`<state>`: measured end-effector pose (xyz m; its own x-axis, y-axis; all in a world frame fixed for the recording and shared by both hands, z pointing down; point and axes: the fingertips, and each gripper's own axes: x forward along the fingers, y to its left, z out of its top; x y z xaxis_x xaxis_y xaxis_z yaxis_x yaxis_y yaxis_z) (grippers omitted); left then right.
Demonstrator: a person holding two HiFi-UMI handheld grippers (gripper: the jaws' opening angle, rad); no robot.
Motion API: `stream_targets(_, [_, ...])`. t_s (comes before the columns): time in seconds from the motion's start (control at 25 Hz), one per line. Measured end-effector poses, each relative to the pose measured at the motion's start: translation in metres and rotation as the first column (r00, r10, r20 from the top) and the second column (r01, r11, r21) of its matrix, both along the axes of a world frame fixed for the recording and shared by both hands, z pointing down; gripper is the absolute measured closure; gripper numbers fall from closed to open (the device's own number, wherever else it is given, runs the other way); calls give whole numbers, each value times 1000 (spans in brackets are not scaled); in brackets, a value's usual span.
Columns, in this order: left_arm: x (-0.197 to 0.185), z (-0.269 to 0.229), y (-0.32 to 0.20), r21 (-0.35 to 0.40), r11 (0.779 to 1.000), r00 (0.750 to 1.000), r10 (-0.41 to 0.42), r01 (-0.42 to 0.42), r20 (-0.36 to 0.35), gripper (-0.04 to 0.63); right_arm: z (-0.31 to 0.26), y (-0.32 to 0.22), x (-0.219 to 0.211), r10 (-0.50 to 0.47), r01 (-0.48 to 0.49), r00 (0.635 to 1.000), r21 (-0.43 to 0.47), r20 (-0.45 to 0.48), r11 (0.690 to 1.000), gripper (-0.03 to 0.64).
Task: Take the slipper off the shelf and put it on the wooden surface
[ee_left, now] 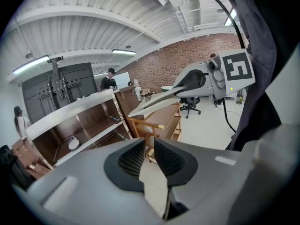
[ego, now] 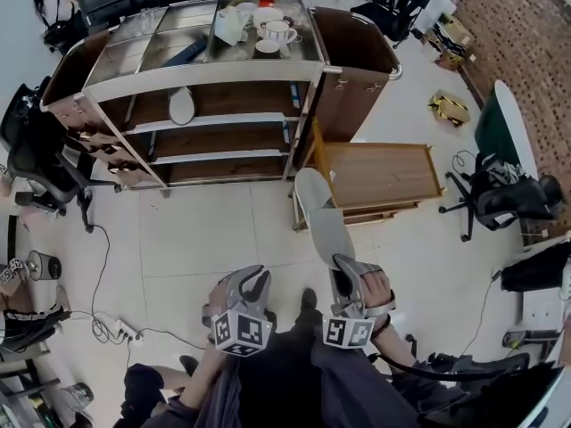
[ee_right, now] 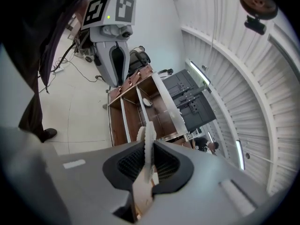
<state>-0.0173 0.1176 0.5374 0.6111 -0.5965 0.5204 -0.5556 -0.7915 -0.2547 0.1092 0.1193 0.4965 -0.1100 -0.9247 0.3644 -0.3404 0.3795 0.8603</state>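
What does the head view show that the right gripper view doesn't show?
Only the head view shows the cups on top of the shelf, and the whole grey slipper sticking out of the right hand-held gripper. Only the right gripper view shows, up close, the pads pinching that slipper's ridged edge, plus a long ceiling light. Both show the shelf, a second slipper lying on it, and the left hand-held gripper.

Bright even ceiling-strip light, soft faint shadows, strong fisheye bending at edges, dark rounded corners
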Motion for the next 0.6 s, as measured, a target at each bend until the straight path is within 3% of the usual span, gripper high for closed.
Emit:
stream_targets(0.32, [88, 9, 37, 2, 1000, 998, 31, -31, 59, 523, 15, 46, 97, 32, -32, 999, -6, 38, 999, 583])
stream_targets(0.44, [140, 14, 56, 5, 1000, 996, 18, -18, 92, 523, 24, 67, 151, 29, -28, 997, -6, 67, 1000, 583])
stream_targets(0.6, [214, 11, 82, -5, 999, 996, -32, 32, 82, 523, 32, 93, 231, 17, -16, 996, -7, 84, 1000, 583])
